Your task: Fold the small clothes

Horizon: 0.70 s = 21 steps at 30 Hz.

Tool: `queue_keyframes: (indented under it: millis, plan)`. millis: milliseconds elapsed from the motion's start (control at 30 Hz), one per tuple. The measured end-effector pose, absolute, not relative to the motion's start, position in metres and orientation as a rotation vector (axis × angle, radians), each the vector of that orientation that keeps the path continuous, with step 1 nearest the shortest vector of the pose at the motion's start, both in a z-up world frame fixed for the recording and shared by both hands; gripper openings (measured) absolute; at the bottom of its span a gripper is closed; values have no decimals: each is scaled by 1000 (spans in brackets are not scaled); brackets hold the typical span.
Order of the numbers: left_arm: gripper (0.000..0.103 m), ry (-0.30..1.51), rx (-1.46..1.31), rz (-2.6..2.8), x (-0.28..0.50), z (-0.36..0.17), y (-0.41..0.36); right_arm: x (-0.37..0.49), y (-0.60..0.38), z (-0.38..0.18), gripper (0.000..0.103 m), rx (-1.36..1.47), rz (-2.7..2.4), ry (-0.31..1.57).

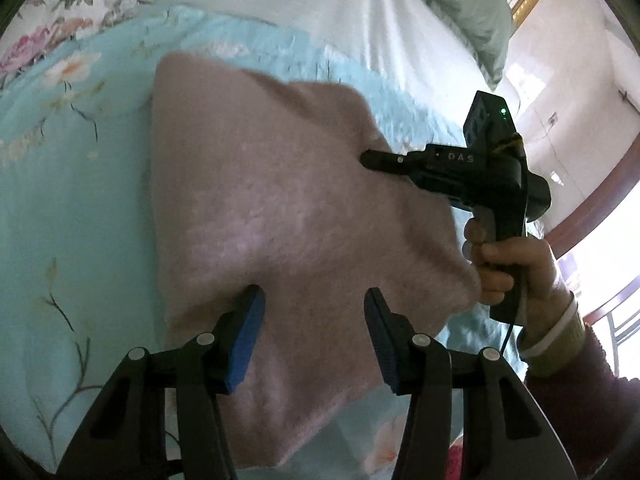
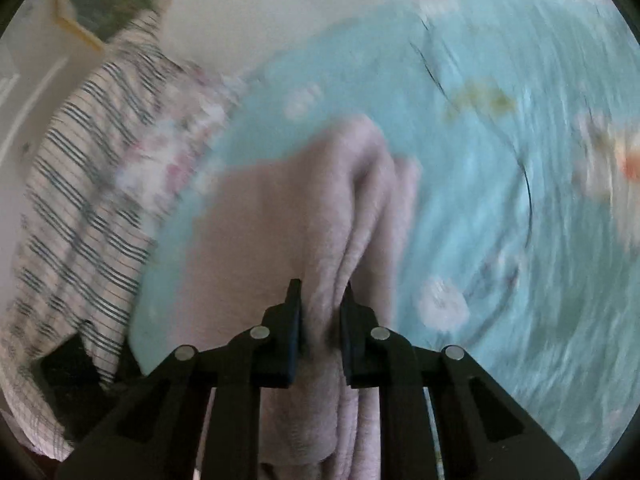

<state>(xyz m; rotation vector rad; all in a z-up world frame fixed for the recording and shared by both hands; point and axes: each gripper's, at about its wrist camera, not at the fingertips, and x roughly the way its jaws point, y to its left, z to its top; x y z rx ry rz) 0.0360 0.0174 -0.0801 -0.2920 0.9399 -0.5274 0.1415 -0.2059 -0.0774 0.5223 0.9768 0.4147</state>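
Note:
A pale pink fleecy garment (image 1: pixel 256 208) lies partly folded on a light blue floral bed cover (image 1: pixel 68 208). My left gripper (image 1: pixel 314 300) is open, its blue-padded fingers spread just above the garment's near part, holding nothing. My right gripper (image 1: pixel 366 159) comes in from the right and pinches the garment's right edge, lifting it. In the right wrist view the right gripper (image 2: pixel 320 296) is shut on a bunched fold of the pink garment (image 2: pixel 288 216), which hangs between the fingers. That view is motion-blurred.
White sheet and a grey-green pillow (image 1: pixel 460 12) lie beyond the garment. A striped cloth (image 2: pixel 84 184) and a pink floral cloth (image 2: pixel 168 148) lie at the bed's left side. A wall and window (image 1: pixel 600 240) are at the right.

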Motion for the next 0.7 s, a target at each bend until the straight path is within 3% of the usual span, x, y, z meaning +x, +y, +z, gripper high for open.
queue_keyframes:
  millis: [167, 333, 533, 700]
  plan:
    - [51, 947, -340, -543, 34, -78, 26, 119, -214, -63, 31, 542, 371, 935]
    - [51, 923, -353, -560, 23, -72, 36, 58, -204, -32, 31, 507, 437, 863]
    - [51, 923, -333, -565, 9, -81, 39, 25, -189, -53, 32, 483, 589, 944]
    - [51, 928, -335, -559, 8, -81, 38, 39, -171, -49, 45, 367, 703, 971]
